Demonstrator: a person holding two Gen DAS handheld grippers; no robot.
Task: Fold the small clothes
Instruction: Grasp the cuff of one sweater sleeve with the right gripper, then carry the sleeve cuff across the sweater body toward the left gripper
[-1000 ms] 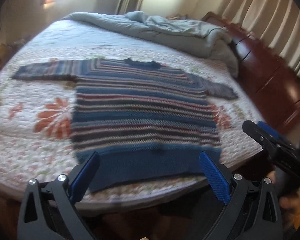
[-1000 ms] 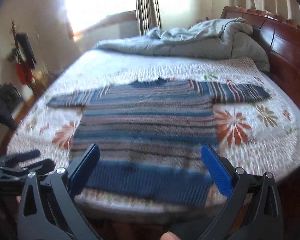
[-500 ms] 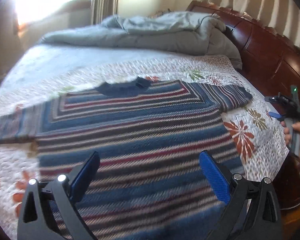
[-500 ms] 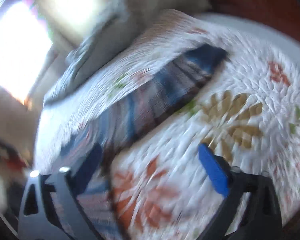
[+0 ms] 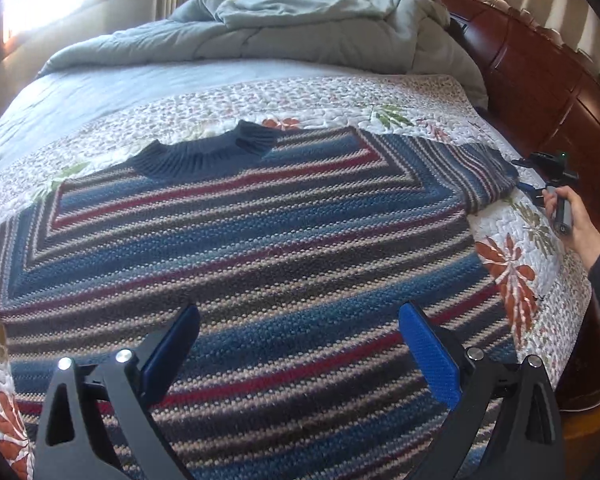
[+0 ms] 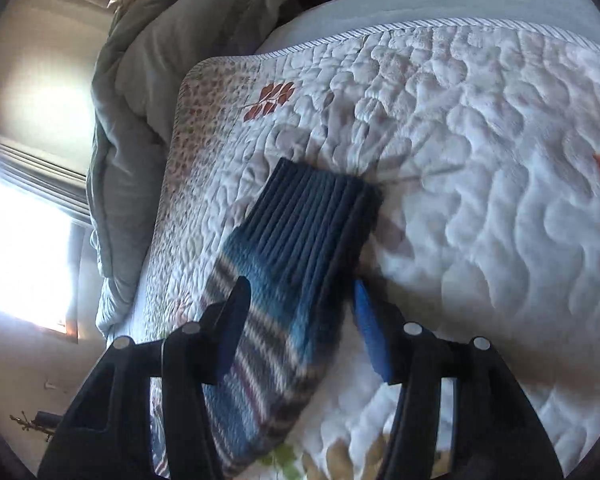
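A striped knit sweater in blue, red and beige lies flat, front up, on the flowered quilt, its dark collar toward the far side. My left gripper hovers open over the sweater's body with nothing between its fingers. The right gripper, held in a hand, sits at the end of the right sleeve. In the right wrist view my right gripper straddles that sleeve just behind its dark ribbed cuff. Its jaws are closing with the sleeve between them, and I see no pad pressing on it.
A crumpled grey duvet is piled at the far end of the bed. A dark wooden headboard runs along the right side. The quilt's edge drops off at the right. A bright window glares at the left of the right wrist view.
My left gripper has come in low over the sweater's body. The right gripper has swung round, rolled, and reached the right sleeve's cuff, and its jaws have narrowed.
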